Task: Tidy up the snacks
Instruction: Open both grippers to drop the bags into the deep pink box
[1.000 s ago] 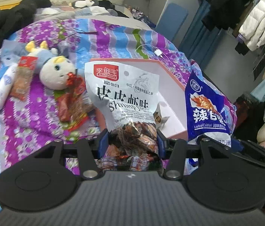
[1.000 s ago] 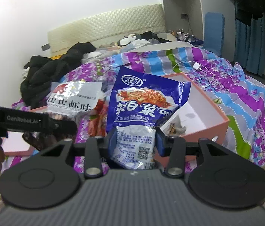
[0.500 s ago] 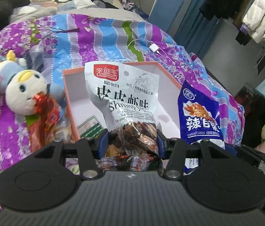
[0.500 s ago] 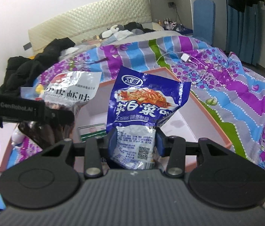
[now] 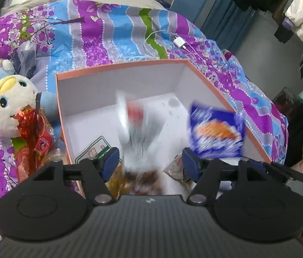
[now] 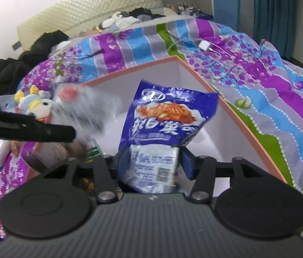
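Snacks going into box (image 5: 196, 73) on bed: white bag (image 5: 138, 133) blurred, dropping between my left gripper's (image 5: 150, 164) spread jaws. Right gripper (image 6: 151, 162) clamped on blue bag (image 6: 168, 118) over box. Next, I judge: release it.

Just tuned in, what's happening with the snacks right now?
Snacks are going into the pink box on the bed. The left gripper is open, and the white snack bag between its fingers is motion-blurred over the box. The right gripper is shut on the blue snack bag, held above the box. More snacks lie beside the plush toy.
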Demonstrator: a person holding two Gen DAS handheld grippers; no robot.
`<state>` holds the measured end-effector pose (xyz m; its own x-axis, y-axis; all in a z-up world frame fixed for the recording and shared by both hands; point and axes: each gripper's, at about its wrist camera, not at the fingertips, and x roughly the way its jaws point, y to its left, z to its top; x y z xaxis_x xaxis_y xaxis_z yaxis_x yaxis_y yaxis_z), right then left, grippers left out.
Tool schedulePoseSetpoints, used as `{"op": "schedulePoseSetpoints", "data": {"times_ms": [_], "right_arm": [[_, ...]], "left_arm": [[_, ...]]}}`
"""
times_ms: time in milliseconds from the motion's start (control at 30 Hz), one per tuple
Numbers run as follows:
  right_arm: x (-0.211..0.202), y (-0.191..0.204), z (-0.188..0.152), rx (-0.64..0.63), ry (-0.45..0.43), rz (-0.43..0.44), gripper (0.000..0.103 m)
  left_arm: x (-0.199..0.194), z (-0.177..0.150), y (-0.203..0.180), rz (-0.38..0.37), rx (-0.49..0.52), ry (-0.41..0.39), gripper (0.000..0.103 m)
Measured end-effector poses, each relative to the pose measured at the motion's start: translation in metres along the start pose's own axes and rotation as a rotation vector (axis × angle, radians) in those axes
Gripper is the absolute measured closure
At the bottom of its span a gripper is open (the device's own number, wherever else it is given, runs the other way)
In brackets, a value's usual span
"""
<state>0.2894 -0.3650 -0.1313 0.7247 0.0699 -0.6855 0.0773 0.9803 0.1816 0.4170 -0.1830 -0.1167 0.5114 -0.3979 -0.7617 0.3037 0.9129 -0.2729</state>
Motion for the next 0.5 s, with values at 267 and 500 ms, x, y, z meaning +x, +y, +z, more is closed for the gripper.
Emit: {"op": "schedulePoseSetpoints", "data": {"times_ms": [267,500], "right_arm": [[-0.031,0.003,-0.002,0.010,-0.043,-0.003,0.039],[-0.081,0.023,-0.011,-0.002,-0.099,0.031,0.039]], "left_arm": [[-0.045,-0.009,-0.008,0.000,0.018,-0.050,0.033],[-0.110,-0.034,-0.017,0.009,0.025,-0.104,0.033]]}}
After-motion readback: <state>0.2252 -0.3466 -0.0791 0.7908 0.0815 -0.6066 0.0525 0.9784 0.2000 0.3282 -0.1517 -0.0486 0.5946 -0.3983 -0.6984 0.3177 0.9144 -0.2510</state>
